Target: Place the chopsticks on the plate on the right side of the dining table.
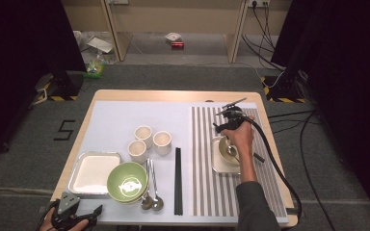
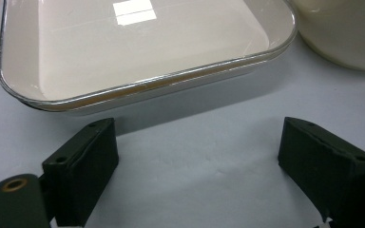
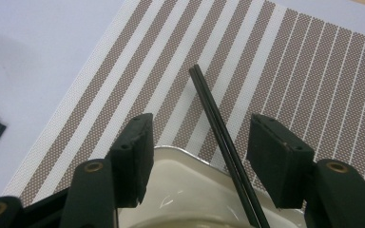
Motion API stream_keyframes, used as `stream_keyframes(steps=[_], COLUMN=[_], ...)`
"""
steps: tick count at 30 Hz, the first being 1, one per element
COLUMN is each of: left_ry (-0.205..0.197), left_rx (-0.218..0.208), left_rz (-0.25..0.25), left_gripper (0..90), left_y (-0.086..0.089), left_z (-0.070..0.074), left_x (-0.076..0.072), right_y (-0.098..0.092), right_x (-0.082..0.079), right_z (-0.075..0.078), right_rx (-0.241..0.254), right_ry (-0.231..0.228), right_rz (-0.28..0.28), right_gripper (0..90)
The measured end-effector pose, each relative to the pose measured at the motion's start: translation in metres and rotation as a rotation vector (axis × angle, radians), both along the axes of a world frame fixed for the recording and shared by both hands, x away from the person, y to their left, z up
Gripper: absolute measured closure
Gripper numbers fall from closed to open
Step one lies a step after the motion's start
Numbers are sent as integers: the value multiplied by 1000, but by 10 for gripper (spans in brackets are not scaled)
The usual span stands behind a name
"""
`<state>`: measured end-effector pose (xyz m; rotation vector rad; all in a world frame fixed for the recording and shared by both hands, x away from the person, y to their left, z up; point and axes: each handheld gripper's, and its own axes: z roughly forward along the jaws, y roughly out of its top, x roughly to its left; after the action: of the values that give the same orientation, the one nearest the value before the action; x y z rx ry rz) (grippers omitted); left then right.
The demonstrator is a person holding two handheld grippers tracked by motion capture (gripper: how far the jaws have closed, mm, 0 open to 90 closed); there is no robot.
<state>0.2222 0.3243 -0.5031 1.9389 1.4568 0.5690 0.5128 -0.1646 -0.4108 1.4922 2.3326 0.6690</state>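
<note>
Right gripper point(image 3: 197, 161), jaws spread and gripping nothing, hovering over chopsticks point(image 3: 221, 137) lying across tray point(image 3: 190, 159) rim on striped mat point(image 3: 275, 61); risking nudging them off through off-centre closing.

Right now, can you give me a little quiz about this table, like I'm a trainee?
1. True or false: the right gripper is over the striped mat.
2. How many cups stand on the table?
3. What lies between the right gripper's jaws: A a pencil, B chopsticks, C a straw?
Key: 1 true; 2 three; 3 B.
</note>
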Motion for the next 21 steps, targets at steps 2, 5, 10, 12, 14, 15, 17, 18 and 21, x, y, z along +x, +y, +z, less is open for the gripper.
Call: stream_keyframes(steps=[2,5,10,12,14,15,17,18,21], left_ry=[0,1,-1,-3,-5,-5,-5,-6,-6], left_rx=[0,0,0,0,-1,-1,-4,-4,-1], left_rz=[0,-1,0,1,1,1,-1,-1,-3], left_gripper=[118,118,118,118,118,118,118,118,118], left_y=[0,0,0,0,0,0,0,0,0], left_z=[0,0,0,0,0,0,0,-1,-1], left_x=[0,0,0,0,0,0,0,0,0], right_y=[1,4,7,8,9,10,11,11,10], right_x=[3,6,9,10,12,12,12,13,14], right_z=[-1,-5,-11,-13,-15,-16,-17,-18,-19], right_rx=[-5,-9,-24,-24,-18,-18,-23,-22,-29], right_ry=[-3,8,30,39,44,51,57,54,58], right_rz=[-6,-12,-22,-32,-33,-37,-33,-38,-38], right_gripper=[421,411,392,384,377,370,363,363,364])
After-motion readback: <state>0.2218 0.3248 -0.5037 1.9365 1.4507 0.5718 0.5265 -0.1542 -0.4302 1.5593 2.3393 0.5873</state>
